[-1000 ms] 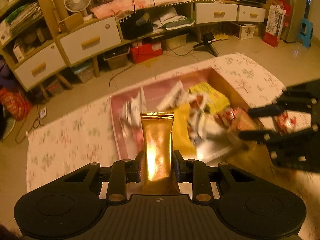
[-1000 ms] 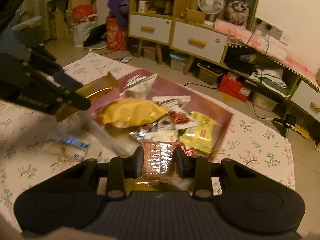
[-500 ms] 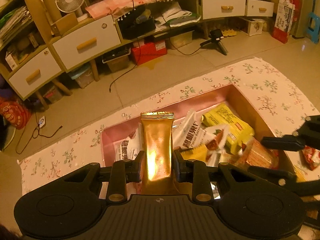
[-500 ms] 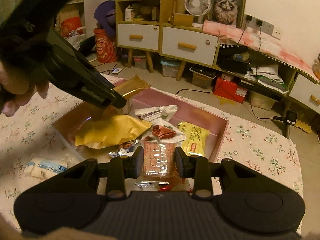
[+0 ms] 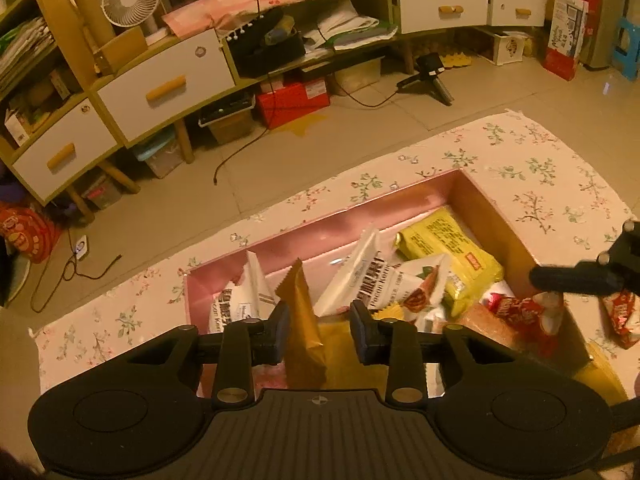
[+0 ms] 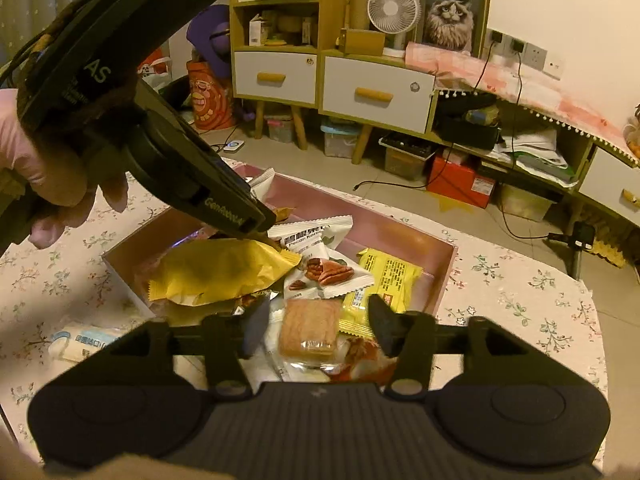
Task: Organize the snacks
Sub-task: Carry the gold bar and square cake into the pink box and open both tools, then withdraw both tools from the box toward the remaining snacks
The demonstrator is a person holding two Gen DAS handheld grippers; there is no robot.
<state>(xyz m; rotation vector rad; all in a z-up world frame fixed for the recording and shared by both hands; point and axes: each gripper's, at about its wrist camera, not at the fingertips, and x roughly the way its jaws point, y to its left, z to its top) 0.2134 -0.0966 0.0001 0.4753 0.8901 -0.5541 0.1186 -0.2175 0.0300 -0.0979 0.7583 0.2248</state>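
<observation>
A pink-lined cardboard box point(image 5: 400, 208) point(image 6: 400, 232) on the flowered tablecloth holds several snack packets. My left gripper point(image 5: 319, 330) is open over the box's near left part; a gold packet point(image 5: 301, 320) stands tilted between its jaws, touching neither. My right gripper point(image 6: 314, 326) is open over the box's near edge; a clear-wrapped brown biscuit point(image 6: 310, 330) lies free between its jaws. The left gripper also shows in the right wrist view point(image 6: 256, 222), its tip over a big yellow bag point(image 6: 224, 268).
A yellow packet point(image 5: 448, 252) and white pecan packets point(image 6: 320, 256) lie in the box. A white-blue packet point(image 6: 84, 342) lies on the cloth left of the box, a red one point(image 5: 622, 316) at its right. Cabinets with drawers point(image 6: 376, 94) stand behind.
Both grippers have opened. The gold packet has dropped and tilted in the left jaws, the biscuit has dropped from the right jaws into the box. Both grippers have moved over the box.
</observation>
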